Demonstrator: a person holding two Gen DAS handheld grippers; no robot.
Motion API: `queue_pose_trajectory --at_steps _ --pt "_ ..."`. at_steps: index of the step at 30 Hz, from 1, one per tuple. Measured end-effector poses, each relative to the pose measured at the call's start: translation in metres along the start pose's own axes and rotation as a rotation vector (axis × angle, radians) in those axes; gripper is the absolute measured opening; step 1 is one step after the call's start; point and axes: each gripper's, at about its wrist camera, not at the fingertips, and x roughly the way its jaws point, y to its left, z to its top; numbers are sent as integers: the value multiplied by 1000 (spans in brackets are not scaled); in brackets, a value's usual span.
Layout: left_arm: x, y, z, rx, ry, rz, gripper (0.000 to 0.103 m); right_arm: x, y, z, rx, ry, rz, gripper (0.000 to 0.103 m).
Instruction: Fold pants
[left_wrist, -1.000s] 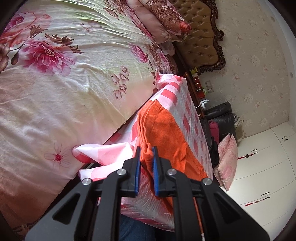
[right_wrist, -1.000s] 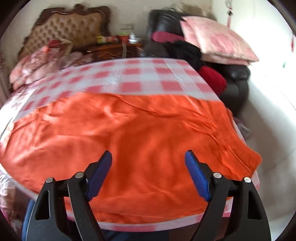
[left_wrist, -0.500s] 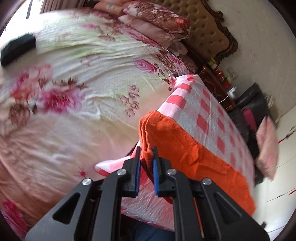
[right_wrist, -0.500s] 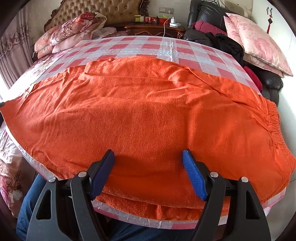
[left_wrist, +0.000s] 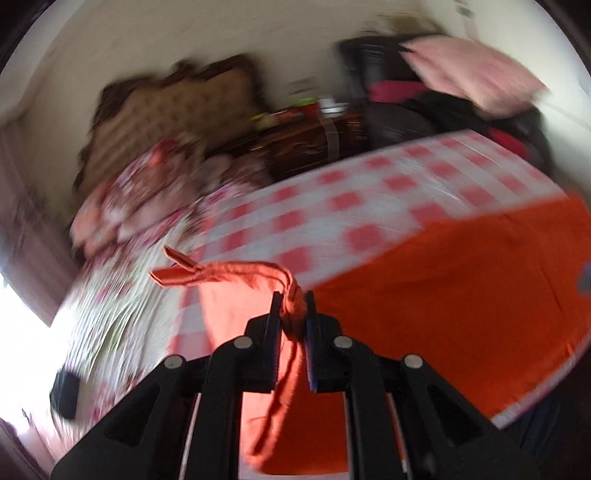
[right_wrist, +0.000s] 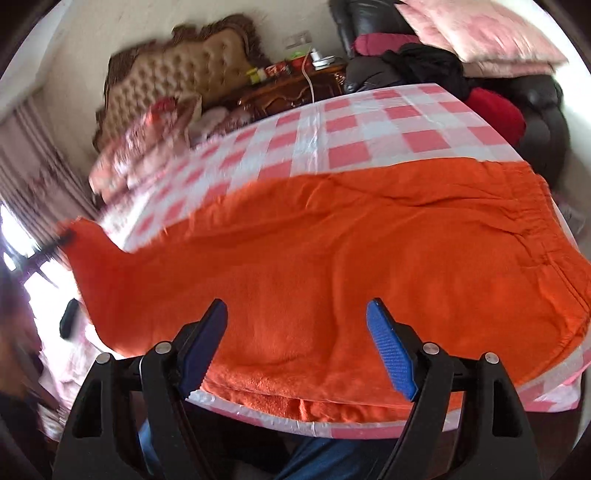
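Orange pants (right_wrist: 332, 266) lie spread across a table with a pink and white checked cloth (right_wrist: 369, 125). Their elastic waistband (right_wrist: 532, 221) is at the right end. My left gripper (left_wrist: 292, 314) is shut on the bunched leg end of the pants (left_wrist: 443, 295) and holds it lifted above the table, with a cuff (left_wrist: 177, 273) sticking out to the left. In the right wrist view that raised leg end (right_wrist: 85, 243) hangs at the far left. My right gripper (right_wrist: 297, 314) stands open over the near edge of the pants, with nothing pinched between its blue pads.
A bed with a floral cover (left_wrist: 110, 314) runs along the table's left side, with pillows and a tufted headboard (right_wrist: 177, 74) behind. A dark wooden nightstand (right_wrist: 295, 85) and a black chair piled with pink cushions (right_wrist: 480, 33) stand beyond. A person's blue-clad legs (right_wrist: 317, 458) show under the near edge.
My left gripper has swung a long way and rolled, lifting the pinched leg end off the table's left edge. The right gripper stays open over the near edge, its view shifting slightly.
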Motion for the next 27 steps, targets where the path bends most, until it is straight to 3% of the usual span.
queue_pose_trajectory --at_steps 3,6,13,16,21,27 --pt "11 -74 -36 104 -25 -88 11 -2 -15 4 81 28 79 77" --pt "23 -100 -65 106 -11 -129 11 2 -12 8 85 68 119 77" --pt "13 -83 -70 10 -115 -110 11 58 50 40 41 256 271 77" --pt "11 -80 -71 -9 -136 -105 11 90 81 54 15 343 290 77" --pt "-1 -73 -72 -37 -167 -120 11 148 124 73 -24 467 249 77" --pt "-9 -62 -74 -71 -198 -141 11 180 150 80 -66 501 195 76"
